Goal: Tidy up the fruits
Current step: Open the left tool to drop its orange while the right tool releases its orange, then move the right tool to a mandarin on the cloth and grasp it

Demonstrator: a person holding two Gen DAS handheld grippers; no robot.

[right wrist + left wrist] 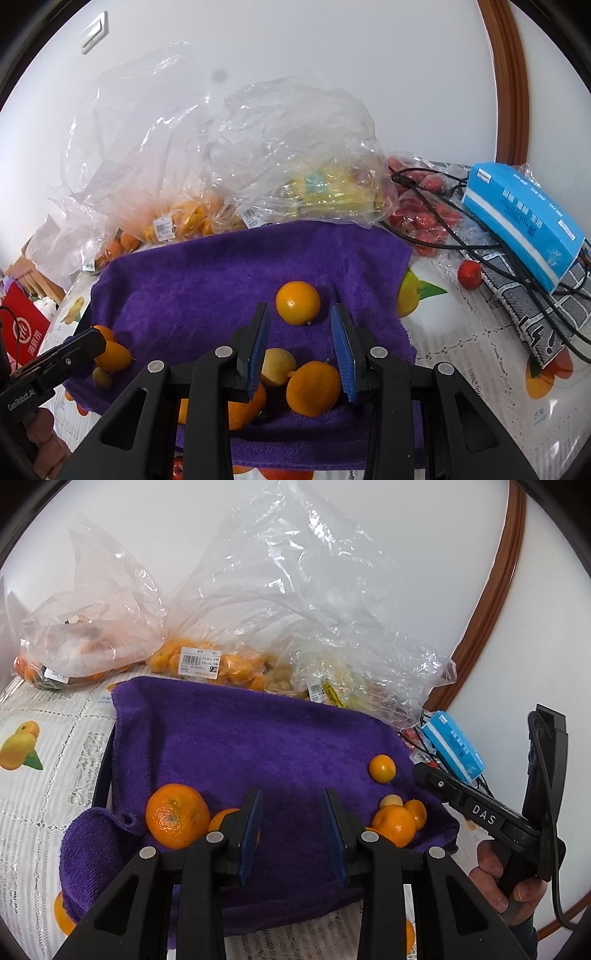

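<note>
A: Nearest first – what are the grippers doing?

B: The left gripper (pixel 293 834) hangs over the purple towel (pixel 258 746), its blue pads a little apart with only cloth between them – nothing held. The right gripper (pixel 301 356) is the same: fingers slightly apart, clamped on nothing, though an orange (pixel 313 388) lies just below the gap, close to the right pad.

A: And the loose fruit?

B: All on the towel. In the left view a large orange (pixel 177 816) sits by the left finger, a smaller one half hidden behind that finger. In the right view a pale yellow fruit (pixel 277 367) lies beside the orange under the gap, and another orange (pixel 297 302) rests farther out, ahead of the fingers.

A: Beyond the towel?

B: Clear plastic bags (pixel 221 155) against the wall; one with a price label (pixel 198 662) is full of small orange fruit, another (pixel 332 188) holds yellow things I cannot make out. To the right a packet of red fruit (pixel 421 218), black cables (pixel 498 258) and a blue box (pixel 524 218) lie on the fruit-printed tablecloth (pixel 472 350)
</note>
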